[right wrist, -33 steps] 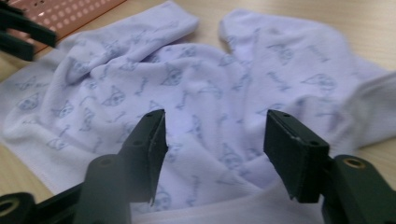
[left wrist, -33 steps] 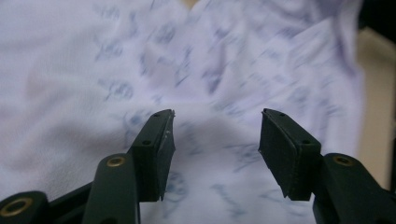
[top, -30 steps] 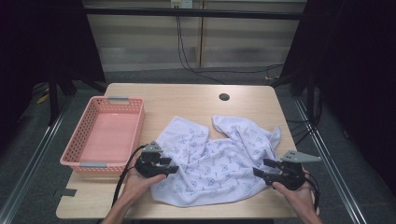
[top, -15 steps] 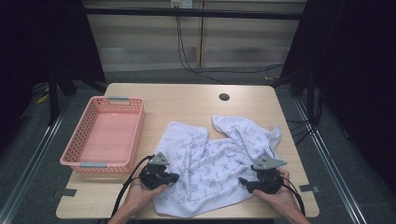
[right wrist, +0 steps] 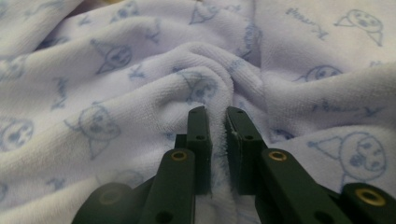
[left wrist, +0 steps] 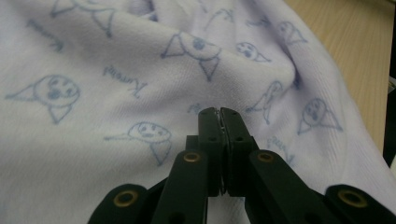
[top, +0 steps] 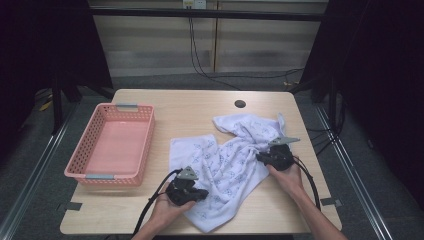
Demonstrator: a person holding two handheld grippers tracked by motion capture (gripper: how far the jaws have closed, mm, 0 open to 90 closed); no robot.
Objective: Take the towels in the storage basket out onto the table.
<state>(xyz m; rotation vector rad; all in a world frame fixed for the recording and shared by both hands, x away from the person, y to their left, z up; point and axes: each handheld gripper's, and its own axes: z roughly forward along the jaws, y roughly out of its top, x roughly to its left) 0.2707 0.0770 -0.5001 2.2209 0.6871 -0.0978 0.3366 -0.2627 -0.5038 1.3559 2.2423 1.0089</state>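
A pink basket (top: 110,145) sits at the left of the high view, on the wooden bench (top: 200,107), well apart from the cloth.

Right of it, across the lower middle of the frame, a white towel (top: 227,165) with a pale blue print lies rumpled on the bench, one part running up toward the upper right and a corner hanging near the bench's front edge.

The left gripper (top: 192,192) rests at the towel's lower left edge, held in a hand (top: 167,212) that comes in from the bottom of the frame. In the left gripper view its fingers (left wrist: 210,122) are clenched, pressed together with almost no gap, the tips lying on the towel (left wrist: 140,70); whether a thin fold is caught between them I cannot tell.

At the right of the high view the right gripper (top: 267,157) meets the towel's right side, where the cloth bunches into folds. In the right gripper view its fingers (right wrist: 198,126) have just been closing and now grasp a raised ridge of towel (right wrist: 196,70), with fabric filling the narrow gap between them.

A dark round hole (top: 240,103) marks the bench near its far edge.
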